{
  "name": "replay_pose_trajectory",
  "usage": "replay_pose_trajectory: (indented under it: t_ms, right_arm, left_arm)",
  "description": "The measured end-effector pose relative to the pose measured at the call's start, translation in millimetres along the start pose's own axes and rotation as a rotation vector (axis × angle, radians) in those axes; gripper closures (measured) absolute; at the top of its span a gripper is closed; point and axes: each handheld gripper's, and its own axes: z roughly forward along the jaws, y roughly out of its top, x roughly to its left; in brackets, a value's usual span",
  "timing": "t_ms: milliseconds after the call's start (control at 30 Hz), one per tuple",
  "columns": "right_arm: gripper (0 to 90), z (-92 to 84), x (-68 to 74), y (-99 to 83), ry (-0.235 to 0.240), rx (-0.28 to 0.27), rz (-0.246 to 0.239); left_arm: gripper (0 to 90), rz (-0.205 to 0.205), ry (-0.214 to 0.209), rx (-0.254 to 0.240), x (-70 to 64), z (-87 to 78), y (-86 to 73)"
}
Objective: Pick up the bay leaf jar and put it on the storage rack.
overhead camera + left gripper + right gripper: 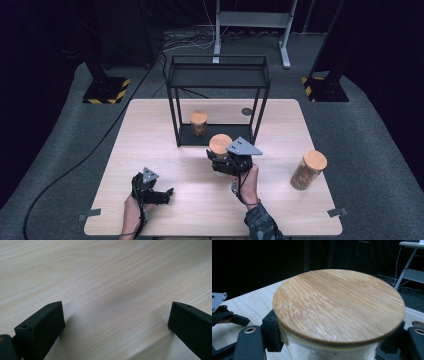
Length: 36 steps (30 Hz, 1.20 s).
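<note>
A glass jar with a round bamboo lid (220, 144) stands out in front of the black wire rack (218, 75), with my right gripper (219, 160) shut on its glass body just under the lid. In the right gripper view the lid (338, 305) is close up and the black fingers (270, 333) press on both sides of the glass. My left gripper (166, 193) rests low at the table's near left. Its jaws (116, 307) stand wide open over bare wood with nothing between them.
A second lidded jar (198, 122) sits on the rack's lower shelf. A third, holding brown contents (307, 170), stands near the table's right edge (320, 150). A small dark disc (246, 111) lies beside the rack's right leg. Dark floor, cables and stands surround the table.
</note>
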Motion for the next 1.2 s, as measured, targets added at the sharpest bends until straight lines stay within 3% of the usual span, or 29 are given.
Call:
replay_pose_trajectory:
  t_ms: [433, 1200]
  right_arm:
    - [24.9, 9.0, -6.7, 5.5, -0.005, 0.004, -0.013]
    - [24.9, 25.3, -24.8, 16.5, -0.031, 0.001, 0.007]
  left_arm:
    - [0.0, 0.000, 0.000, 0.000, 0.0, 0.0, 0.0]
    - [0.1, 0.001, 0.000, 0.001, 0.0, -0.1, 0.0]
